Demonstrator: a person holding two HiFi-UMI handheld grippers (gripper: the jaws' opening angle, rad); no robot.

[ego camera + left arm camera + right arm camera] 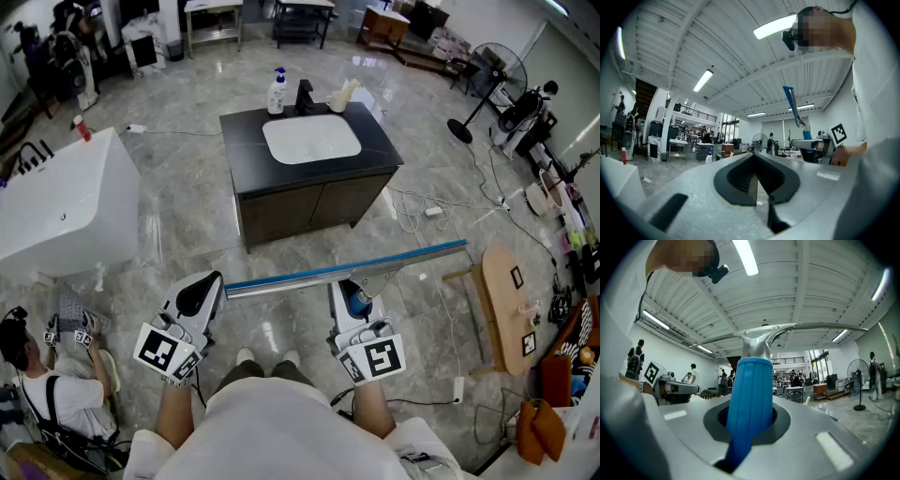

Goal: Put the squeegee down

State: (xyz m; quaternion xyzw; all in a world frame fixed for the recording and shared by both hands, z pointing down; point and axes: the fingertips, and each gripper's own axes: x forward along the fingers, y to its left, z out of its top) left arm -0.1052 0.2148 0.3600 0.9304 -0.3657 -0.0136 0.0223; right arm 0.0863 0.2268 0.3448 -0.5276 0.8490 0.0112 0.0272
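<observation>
The squeegee (347,270) is a long metal blade with a blue edge, held level above the floor in front of me. My right gripper (353,294) is shut on its blue handle (750,399), and the metal blade (811,326) crosses above the handle in the right gripper view. To the left, my left gripper (198,293) is shut with nothing in it, its tip just beside the blade's left end; I cannot tell whether they touch. In the left gripper view its fingers (754,185) meet at a seam, and the squeegee (790,105) shows off to the right.
A black vanity (375,164) with a white sink (311,139) and a soap bottle (277,92) stands ahead. A white bathtub (66,202) is at the left and a wooden table (504,300) at the right. A person (33,380) sits at the lower left.
</observation>
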